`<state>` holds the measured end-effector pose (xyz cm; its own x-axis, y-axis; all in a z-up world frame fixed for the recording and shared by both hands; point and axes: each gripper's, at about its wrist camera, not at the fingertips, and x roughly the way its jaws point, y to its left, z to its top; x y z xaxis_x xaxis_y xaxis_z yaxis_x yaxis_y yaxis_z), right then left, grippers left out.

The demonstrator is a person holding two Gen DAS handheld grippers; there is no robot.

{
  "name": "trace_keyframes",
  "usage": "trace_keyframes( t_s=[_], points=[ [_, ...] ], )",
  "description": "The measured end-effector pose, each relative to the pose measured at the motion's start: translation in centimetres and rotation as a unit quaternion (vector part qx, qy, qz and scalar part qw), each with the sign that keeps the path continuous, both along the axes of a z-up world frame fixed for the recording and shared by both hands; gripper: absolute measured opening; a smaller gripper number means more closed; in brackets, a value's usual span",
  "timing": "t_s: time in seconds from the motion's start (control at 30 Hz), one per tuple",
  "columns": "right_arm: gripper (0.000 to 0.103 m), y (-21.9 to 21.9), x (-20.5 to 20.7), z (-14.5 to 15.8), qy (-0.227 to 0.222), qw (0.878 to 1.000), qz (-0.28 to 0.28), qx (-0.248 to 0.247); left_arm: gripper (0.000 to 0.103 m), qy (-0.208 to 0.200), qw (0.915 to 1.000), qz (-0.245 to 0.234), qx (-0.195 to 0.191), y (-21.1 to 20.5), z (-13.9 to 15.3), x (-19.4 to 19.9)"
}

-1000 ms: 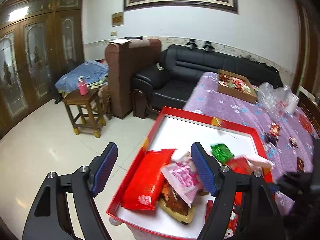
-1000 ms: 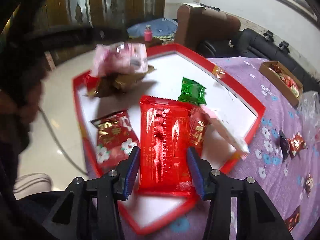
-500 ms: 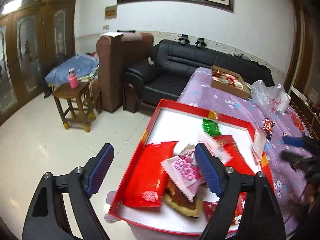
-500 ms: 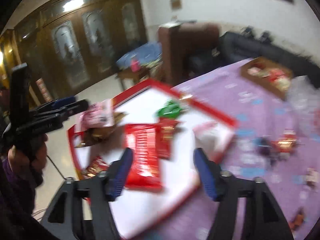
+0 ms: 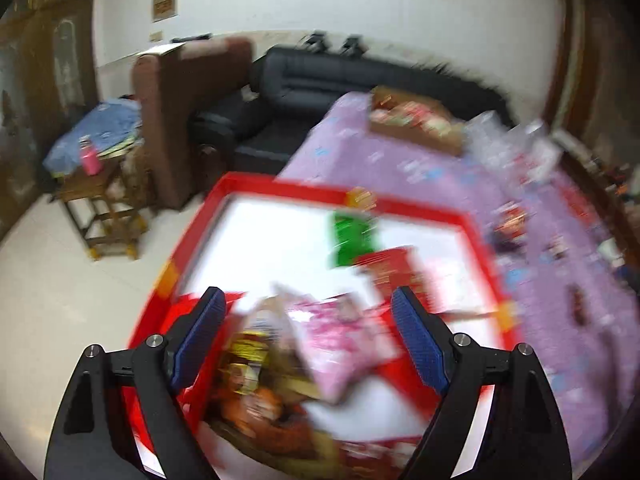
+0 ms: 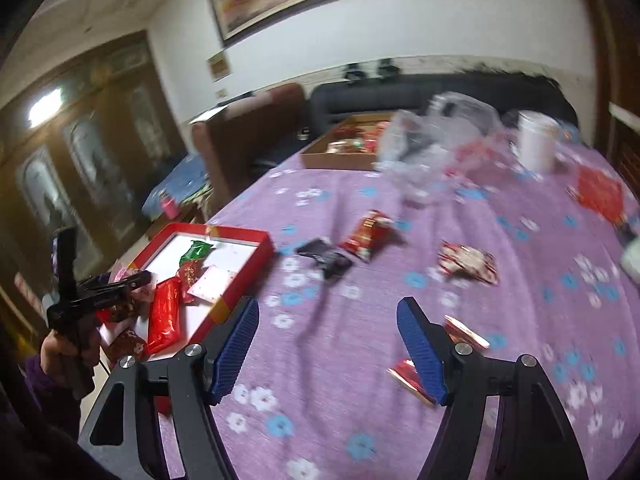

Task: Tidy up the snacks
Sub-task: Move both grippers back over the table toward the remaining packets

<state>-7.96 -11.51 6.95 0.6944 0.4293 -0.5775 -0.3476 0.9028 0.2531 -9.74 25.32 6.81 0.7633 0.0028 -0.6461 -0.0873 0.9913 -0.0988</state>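
Right wrist view: snack packets, part sorted, part loose.

We list a red tray (image 6: 262, 258) at the tabletop (image 6: 520, 320) edge, holding a green packet (image 6: 196, 251), a long red packet (image 6: 163, 316) and others, blurred. We count loose packets on the purple cloth, among them a red one (image 6: 370, 234) and a dark one (image 6: 326, 258). Our right gripper (image 6: 327, 346) has just been opening, nothing between its jaws. Our left gripper (image 5: 308, 338) hangs over the tray with jaws apart, a pink packet (image 5: 340, 340) below them.
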Motion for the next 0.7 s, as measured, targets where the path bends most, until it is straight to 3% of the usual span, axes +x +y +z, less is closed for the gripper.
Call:
trace_keyframes(
  t_s=[0.1, 0.17, 0.27, 0.4, 0.53, 0.7],
  points=[
    [0.073, -1.8, 0.0, -0.1, 0.002, 1.000, -0.024, -0.007, 0.086, -0.045, 0.9989, -0.010, -0.010, -0.4, 2.3, -2.8],
    [0.073, -2.8, -0.1, -0.4, 0.005, 0.999, -0.039, -0.009, 0.086, -0.052, 0.9985, -0.009, -0.018, -0.5, 3.0, -3.9],
    [0.073, -4.6, 0.6, -1.3, 0.025, 0.998, -0.062, -0.008, 0.086, -0.033, 0.9990, -0.025, -0.017, -1.8, 2.8, -4.5],
    [0.074, -7.0, 1.6, -3.2, 0.058, 0.993, -0.099, -0.009, 0.086, -0.007, 0.9974, -0.071, 0.015, -6.2, 1.5, -4.4],
    [0.074, -9.7, 3.0, -3.9, 0.083, 0.989, -0.122, 0.017, 0.086, 0.013, 0.9903, -0.130, 0.046, -11.7, 0.7, -4.1],
    [0.074, -11.1, 7.1, -2.5, 0.098, 0.987, -0.126, 0.021, 0.086, 0.029, 0.9813, -0.172, 0.080, -16.6, 0.7, -3.4]
  ],
)
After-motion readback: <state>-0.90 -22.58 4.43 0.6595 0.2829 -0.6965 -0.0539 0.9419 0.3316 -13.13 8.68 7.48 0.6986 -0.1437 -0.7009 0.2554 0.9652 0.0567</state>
